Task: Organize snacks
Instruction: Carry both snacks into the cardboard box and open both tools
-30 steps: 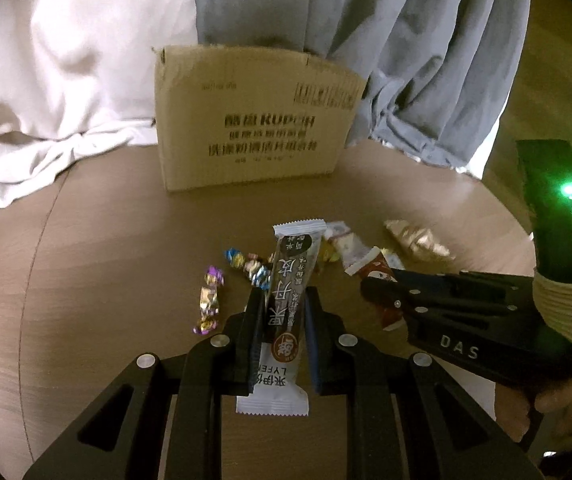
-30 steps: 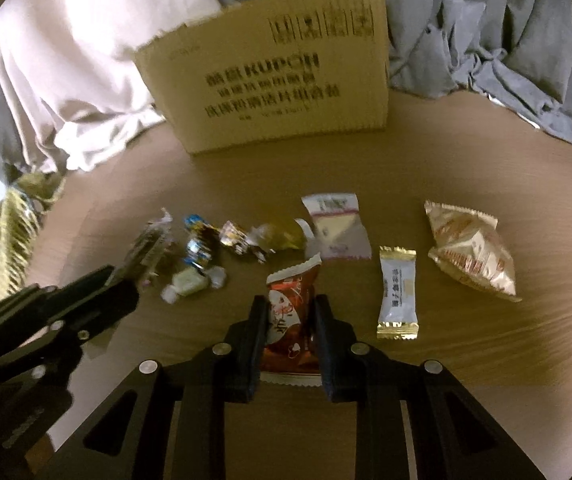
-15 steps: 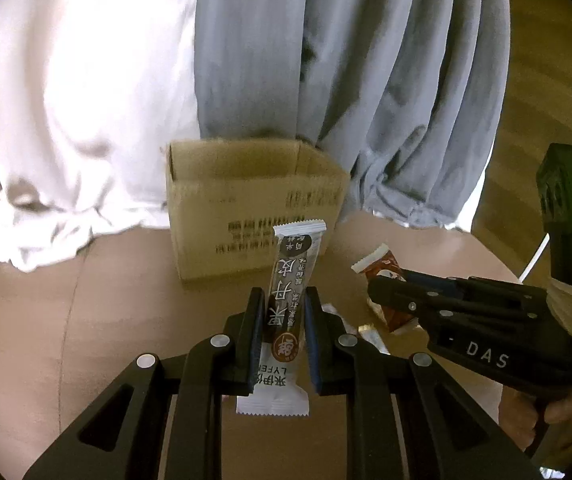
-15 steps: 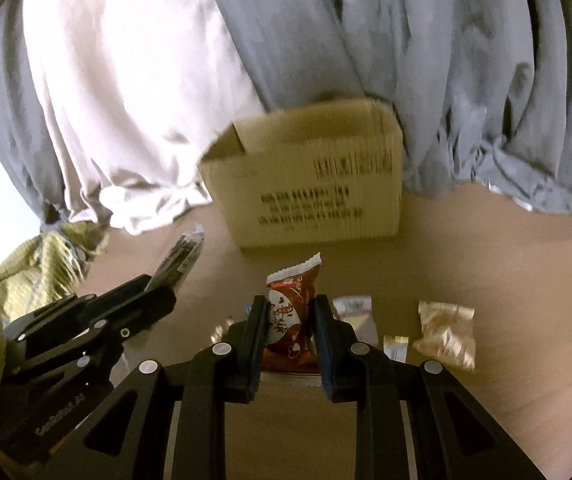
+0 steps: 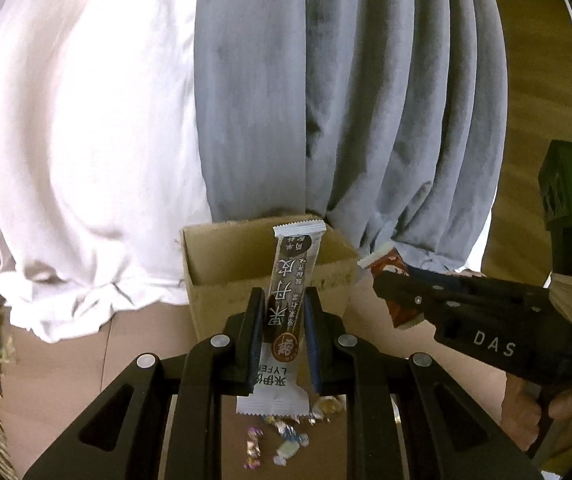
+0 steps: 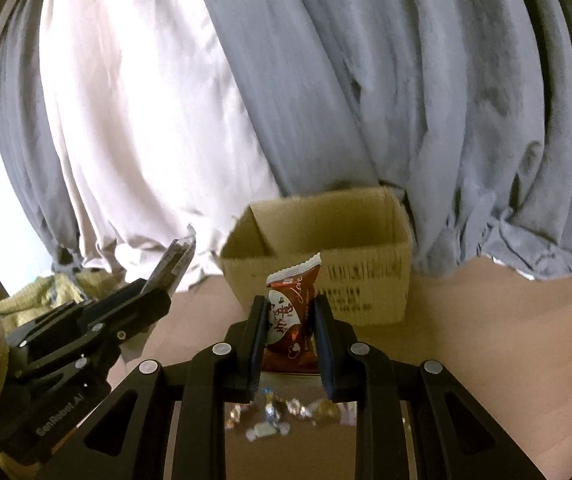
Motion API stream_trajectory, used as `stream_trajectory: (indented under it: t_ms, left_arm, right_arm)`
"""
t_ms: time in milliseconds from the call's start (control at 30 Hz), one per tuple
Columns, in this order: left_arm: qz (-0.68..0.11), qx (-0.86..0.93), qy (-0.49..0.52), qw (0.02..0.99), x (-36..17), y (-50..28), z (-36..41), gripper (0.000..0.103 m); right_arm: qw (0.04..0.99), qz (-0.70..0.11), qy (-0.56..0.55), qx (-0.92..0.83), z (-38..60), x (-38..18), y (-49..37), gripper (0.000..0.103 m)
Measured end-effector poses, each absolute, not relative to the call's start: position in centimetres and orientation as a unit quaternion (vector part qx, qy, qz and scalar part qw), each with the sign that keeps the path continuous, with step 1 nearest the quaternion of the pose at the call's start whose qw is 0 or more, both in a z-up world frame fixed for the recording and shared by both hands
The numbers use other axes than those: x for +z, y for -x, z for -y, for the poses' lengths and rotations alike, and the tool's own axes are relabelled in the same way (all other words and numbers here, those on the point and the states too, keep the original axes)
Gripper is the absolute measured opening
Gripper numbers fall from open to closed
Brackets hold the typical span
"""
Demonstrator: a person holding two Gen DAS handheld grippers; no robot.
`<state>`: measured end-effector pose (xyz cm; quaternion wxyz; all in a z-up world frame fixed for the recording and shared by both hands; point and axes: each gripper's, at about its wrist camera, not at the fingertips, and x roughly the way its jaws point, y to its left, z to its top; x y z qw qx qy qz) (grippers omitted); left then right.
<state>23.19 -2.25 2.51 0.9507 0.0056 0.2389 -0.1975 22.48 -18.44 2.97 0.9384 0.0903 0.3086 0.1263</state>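
The left gripper (image 5: 284, 312) is clamped on a long brown snack bar (image 5: 291, 280), the right gripper (image 6: 288, 320) on a red snack packet (image 6: 291, 308); both hang before the open cardboard box (image 6: 366, 280) on the table (image 6: 506, 340).

A long snack bar (image 5: 291, 300) in a dark brown and white wrapper with printed characters stands upright, clamped at its lower half, its serrated top edge at 12 o'clock in front of the open cardboard box (image 5: 222, 256). A shorter red-brown snack packet (image 6: 291, 312) with white lettering and a crimped white top is pinched upright too, leaning slightly toward 1 o'clock before the same box (image 6: 366, 280), which sits open-topped with printing on its front. Small foil-wrapped candies (image 6: 286, 416) lie scattered on the tabletop (image 6: 486, 340) at 6 o'clock, below both held snacks and blurred.
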Motion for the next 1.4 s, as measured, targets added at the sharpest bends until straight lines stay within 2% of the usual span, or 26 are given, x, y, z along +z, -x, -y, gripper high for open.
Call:
stream_trajectory:
  t_ms: [500,1133,1200,1233,1267,1300,1333,1367,1400]
  left_arm:
    - [-0.213,-0.189,-0.017,0.959,5.6,-29.5,2.2,0.02]
    - [-0.309,-0.201,-0.024,0.929,2.5,-40.1,3.6,0.02]
    - [-0.314,-0.196,-0.024,0.929,2.1,-40.8,3.8,0.024]
    - [-0.314,-0.191,-0.024,0.93,2.1,-41.0,3.8,0.034]
    - [-0.312,-0.187,-0.024,0.931,2.1,-41.2,3.7,0.042]
    - [-0.305,-0.179,-0.024,0.935,2.3,-41.0,3.6,0.043]
    - [-0.301,-0.175,-0.026,0.937,2.4,-40.9,3.6,0.044]
    - [-0.299,-0.173,-0.03,0.938,2.5,-40.7,3.6,0.044]
    - [-0.297,-0.167,-0.037,0.939,2.6,-40.3,3.6,0.044]
  right_arm:
    - [0.945,-0.286,-0.073,0.141,17.5,6.0,-29.4,0.024]
    - [0.928,-0.344,-0.067,0.129,17.7,3.0,-39.6,0.024]
    - [0.925,-0.35,-0.07,0.126,17.8,2.7,-40.3,0.024]
    - [0.925,-0.352,-0.072,0.123,17.9,2.5,-40.6,0.025]
    - [0.924,-0.355,-0.073,0.121,18.0,2.4,-41.0,0.027]
    - [0.923,-0.36,-0.07,0.117,18.0,2.3,-41.3,0.03]
    - [0.923,-0.363,-0.068,0.109,18.1,2.1,-41.5,0.043]
    - [0.924,-0.361,-0.068,0.101,18.2,2.1,-41.5,0.05]
    - [0.927,-0.355,-0.067,0.098,18.4,2.1,-41.2,0.051]
